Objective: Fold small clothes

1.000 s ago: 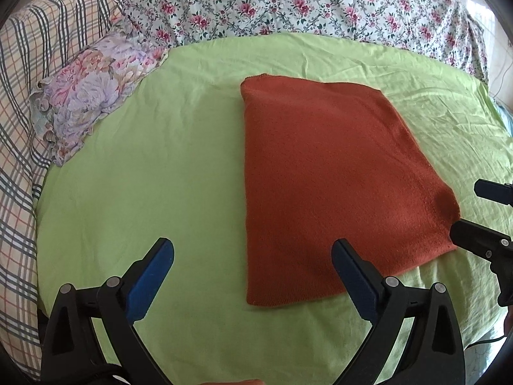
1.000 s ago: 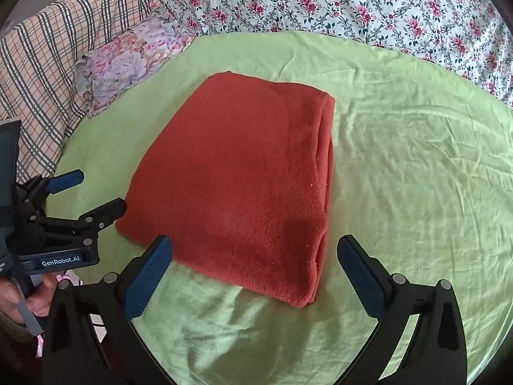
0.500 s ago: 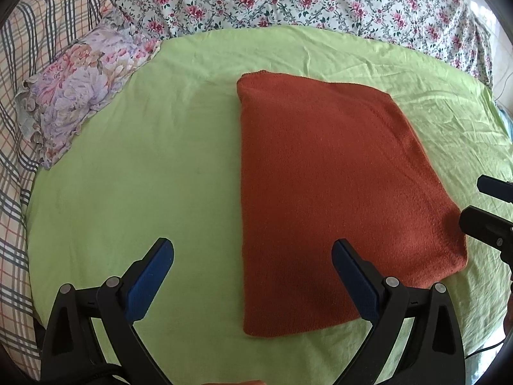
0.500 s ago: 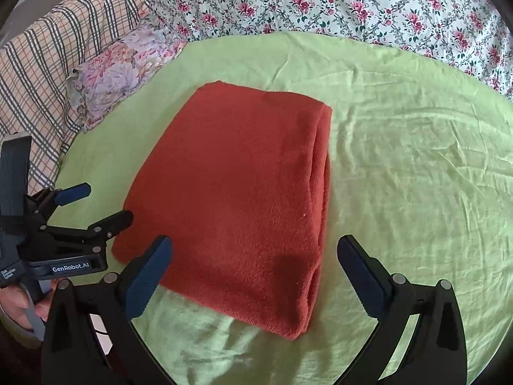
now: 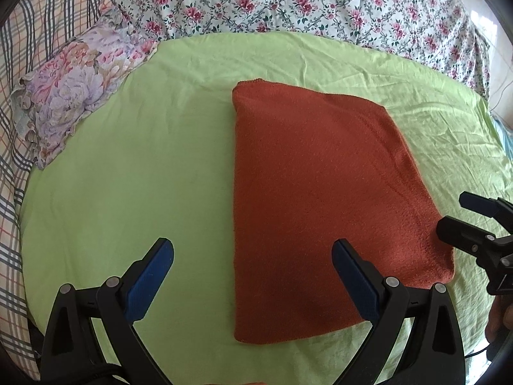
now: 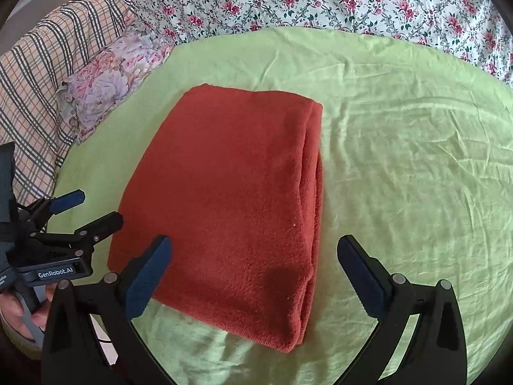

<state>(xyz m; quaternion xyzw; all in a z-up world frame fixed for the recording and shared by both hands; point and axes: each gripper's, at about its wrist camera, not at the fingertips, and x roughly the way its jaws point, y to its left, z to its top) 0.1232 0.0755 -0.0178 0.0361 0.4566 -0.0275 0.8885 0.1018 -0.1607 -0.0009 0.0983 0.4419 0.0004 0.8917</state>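
the left gripper [image 5: 253, 266] hangs with its blue-padded jaws spread wide and empty, above the near left edge of the folded red cloth [image 5: 317, 199]. that cloth lies flat in a neat rectangle on the green sheet [image 6: 400, 160], its layered edges on the right side. the right gripper [image 6: 253, 263] is likewise spread wide, holding nothing, over the cloth's near right corner.

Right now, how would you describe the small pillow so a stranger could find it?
On the bed with the green sheet, look past the folded red cloth to the far left corner. The small pillow lies there, its large pale purple flowers unlike the checked blanket beside it.
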